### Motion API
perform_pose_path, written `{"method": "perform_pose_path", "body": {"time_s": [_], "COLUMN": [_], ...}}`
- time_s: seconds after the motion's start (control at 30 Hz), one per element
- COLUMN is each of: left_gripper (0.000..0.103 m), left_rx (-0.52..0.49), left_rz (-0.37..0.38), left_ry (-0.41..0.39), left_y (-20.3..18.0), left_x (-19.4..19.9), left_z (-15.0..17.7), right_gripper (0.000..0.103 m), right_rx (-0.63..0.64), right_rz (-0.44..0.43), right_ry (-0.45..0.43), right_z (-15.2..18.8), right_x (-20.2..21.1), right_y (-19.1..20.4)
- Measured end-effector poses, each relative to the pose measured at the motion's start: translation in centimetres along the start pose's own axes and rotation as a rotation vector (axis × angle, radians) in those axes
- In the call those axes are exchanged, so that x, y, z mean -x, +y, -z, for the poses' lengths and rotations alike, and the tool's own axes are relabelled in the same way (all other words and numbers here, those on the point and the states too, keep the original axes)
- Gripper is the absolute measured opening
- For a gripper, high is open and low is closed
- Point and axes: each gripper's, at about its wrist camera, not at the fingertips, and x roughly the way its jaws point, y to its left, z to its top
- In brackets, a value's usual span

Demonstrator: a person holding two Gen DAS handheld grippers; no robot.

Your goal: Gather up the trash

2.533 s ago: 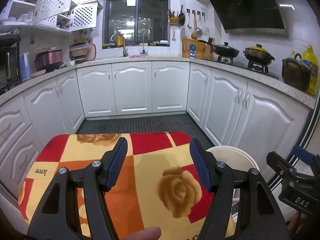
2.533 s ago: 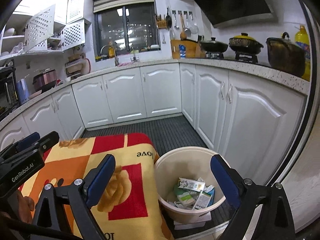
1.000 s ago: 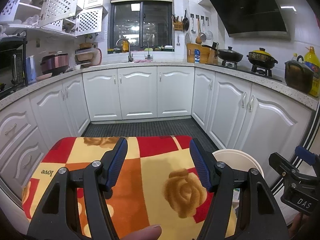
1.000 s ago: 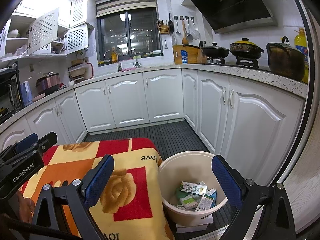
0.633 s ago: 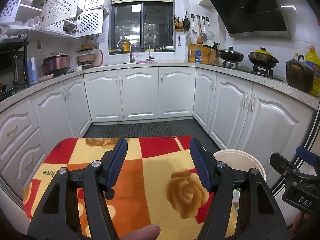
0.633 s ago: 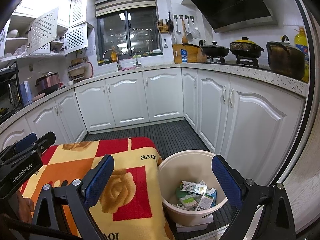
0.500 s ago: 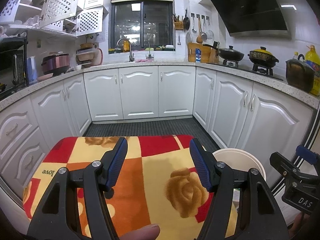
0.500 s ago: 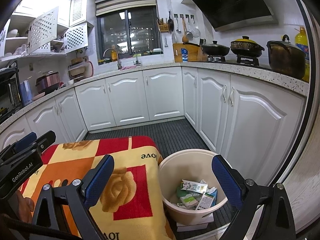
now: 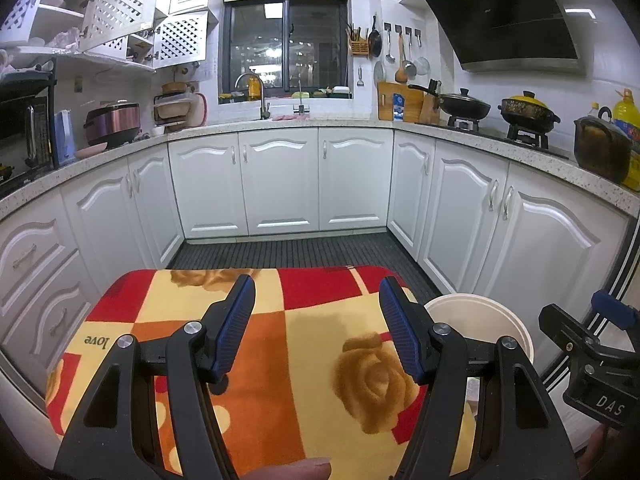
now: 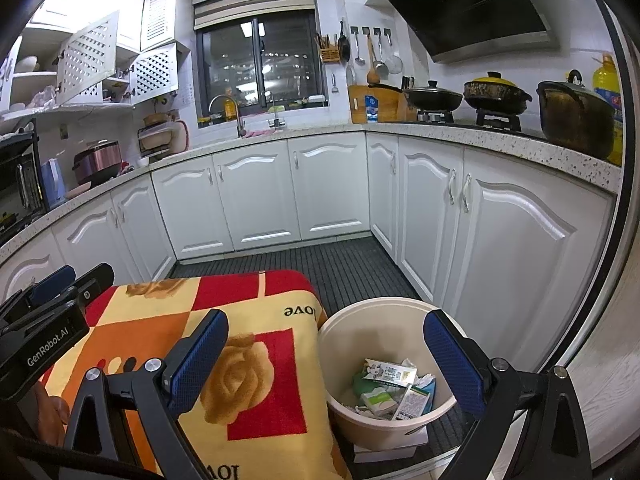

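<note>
With the left gripper [image 9: 316, 322] and right gripper [image 10: 326, 350] both released and empty above the red-orange-yellow rose-patterned cloth-covered desk [image 9: 280, 344], the crumpled cartons and wrappers [image 10: 394, 390] already lie in the cream round plastic bin [image 10: 400, 312] below the right gripper, so scan the cloth for leftovers before finishing

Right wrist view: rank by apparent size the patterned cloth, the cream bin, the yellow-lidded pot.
1. patterned cloth
2. cream bin
3. yellow-lidded pot, though it sits far back on the stove, so its true size is unsure.
</note>
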Motion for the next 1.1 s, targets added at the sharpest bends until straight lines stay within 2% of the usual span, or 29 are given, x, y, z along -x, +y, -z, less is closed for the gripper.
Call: {"method": "perform_pose_path", "body": {"time_s": [1.1], "left_gripper": [0.063], "left_rx": [0.001], "left_rz": [-0.009], "left_ry": [0.023], "left_y": [0.4], "left_x": [-0.9], "left_z": [0.3], "right_gripper": [0.097], "right_rx": [-0.002], "right_rz": [-0.006], "right_ry": [0.023], "right_z": [0.4], "right_x": [-1.2], "right_y": [0.4]}}
